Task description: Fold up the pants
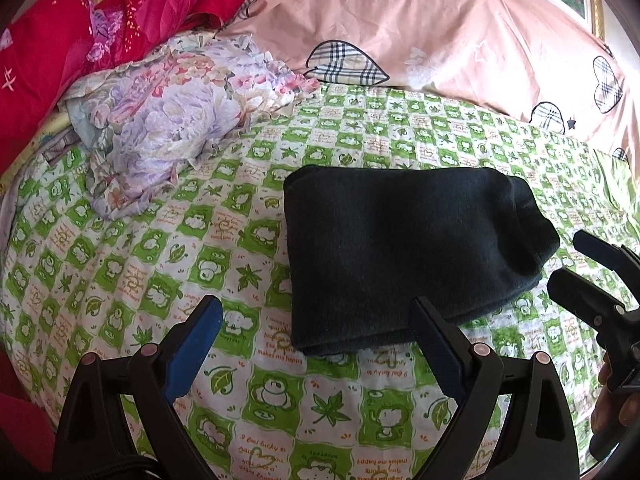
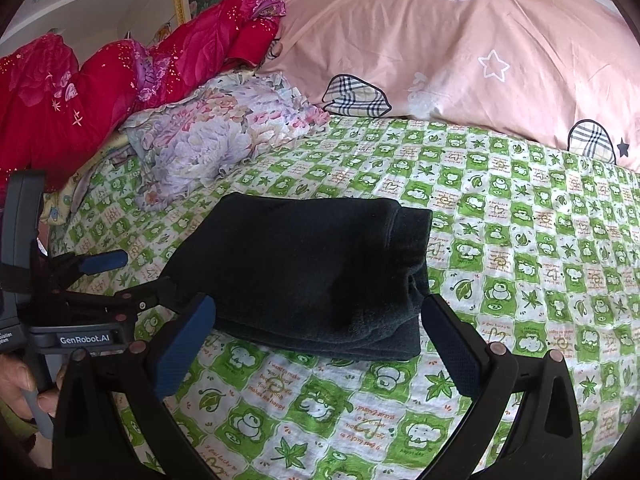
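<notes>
Dark folded pants point(image 1: 404, 256) lie as a compact bundle on the green checked bedsheet point(image 1: 160, 264); they also show in the right wrist view point(image 2: 308, 276). My left gripper point(image 1: 316, 320) is open and empty, just short of the bundle's near edge. My right gripper point(image 2: 316, 320) is open and empty, its fingers either side of the bundle's near edge, not touching it. The right gripper also shows at the right in the left wrist view point(image 1: 568, 260), and the left gripper shows at the left in the right wrist view point(image 2: 140, 276).
A pink quilt with plaid hearts point(image 1: 440, 28) lies along the back of the bed. A floral cloth point(image 1: 168, 120) is bunched at the back left, beside red bedding point(image 1: 48, 64). The checked sheet point(image 2: 540, 260) spreads to the right.
</notes>
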Motion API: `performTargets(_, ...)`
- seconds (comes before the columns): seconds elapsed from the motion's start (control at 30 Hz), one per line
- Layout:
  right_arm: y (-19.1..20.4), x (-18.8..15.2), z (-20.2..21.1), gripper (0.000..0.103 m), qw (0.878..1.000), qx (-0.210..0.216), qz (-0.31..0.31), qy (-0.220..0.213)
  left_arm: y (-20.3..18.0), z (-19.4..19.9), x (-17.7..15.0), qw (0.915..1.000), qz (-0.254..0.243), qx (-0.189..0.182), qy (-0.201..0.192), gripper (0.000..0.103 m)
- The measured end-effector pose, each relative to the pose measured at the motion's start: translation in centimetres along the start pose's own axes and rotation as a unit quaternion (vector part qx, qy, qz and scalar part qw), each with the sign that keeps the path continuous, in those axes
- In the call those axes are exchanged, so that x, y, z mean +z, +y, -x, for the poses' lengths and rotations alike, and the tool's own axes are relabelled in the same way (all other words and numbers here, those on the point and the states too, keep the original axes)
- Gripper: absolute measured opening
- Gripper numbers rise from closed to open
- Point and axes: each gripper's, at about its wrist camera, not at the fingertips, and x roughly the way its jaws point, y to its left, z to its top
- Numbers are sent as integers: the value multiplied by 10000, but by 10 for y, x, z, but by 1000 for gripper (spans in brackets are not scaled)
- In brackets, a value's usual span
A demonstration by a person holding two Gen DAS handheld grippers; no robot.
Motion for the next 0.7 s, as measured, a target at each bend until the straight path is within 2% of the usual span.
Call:
performTargets(0.37,-8,0,-7,103,9999,5,-13,120,-3,-5,6,9996,-32,279,-27,93)
performTargets(0.7,-10,0,-6,103,9999,11,-41,91,-3,-7,8,9993,67,338,120,94)
